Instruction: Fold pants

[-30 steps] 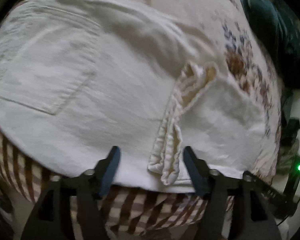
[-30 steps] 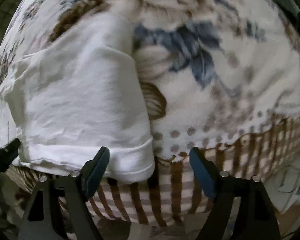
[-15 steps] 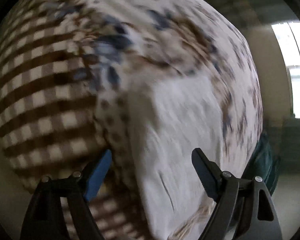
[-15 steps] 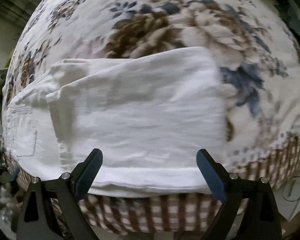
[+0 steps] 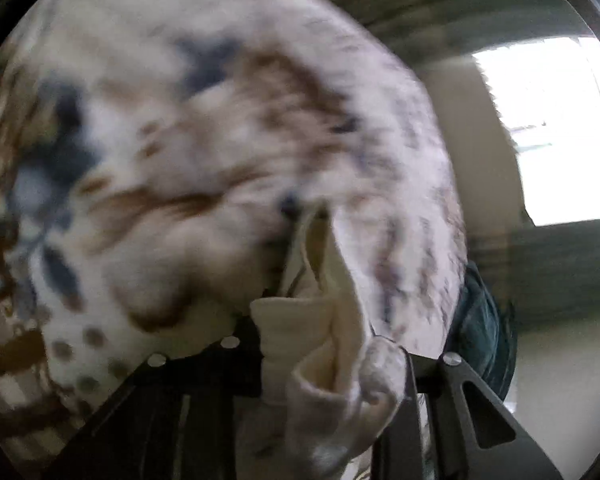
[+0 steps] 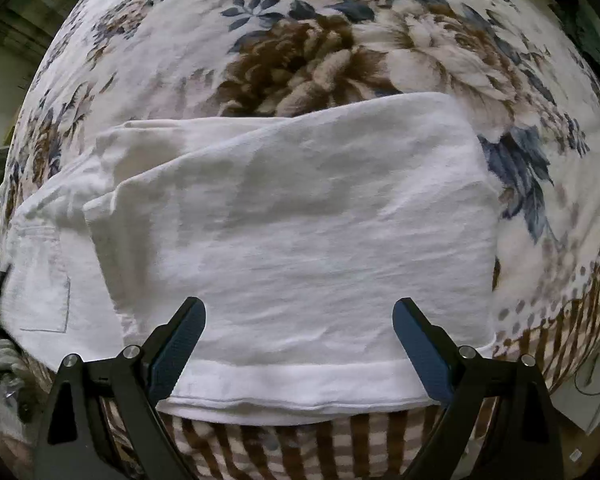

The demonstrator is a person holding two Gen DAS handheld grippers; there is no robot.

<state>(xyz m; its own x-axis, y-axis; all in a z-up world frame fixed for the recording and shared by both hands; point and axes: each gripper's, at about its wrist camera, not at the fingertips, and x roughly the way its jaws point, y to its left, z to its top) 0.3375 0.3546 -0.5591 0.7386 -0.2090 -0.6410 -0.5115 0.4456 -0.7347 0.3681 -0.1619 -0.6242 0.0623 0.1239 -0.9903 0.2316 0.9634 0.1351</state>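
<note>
right gripper [image 6: 298, 344]: jaws wide, nothing between them. it hovers over the near edge of the white pants [image 6: 284, 240], which lie flat on the floral blanket [image 6: 320, 52] of the bed. the hemmed edge runs across just in front of both jaw tips and spans the whole gap between them. the top layer is folded over a lower layer; a back pocket [image 6: 40, 280] shows on the lower layer at far left. right side of the pants ends just short of the blue leaf print. the brown checked border [image 6: 340, 448] of the blanket hangs below the hem, between the gripper's arms.

left gripper [image 5: 332, 364]: view is motion-blurred. jaws closed down narrow on a bunched wad of white pants fabric [image 5: 332, 360]; cloth fills the gap and spills over the frame, hiding the tips. a pointed fold of it stands up from the grip. blanket fills the left and centre behind it. a dark teal cloth [image 5: 480, 328] sits at the right edge past the blanket, with a bright window [image 5: 556, 132] beyond on the wall.
</note>
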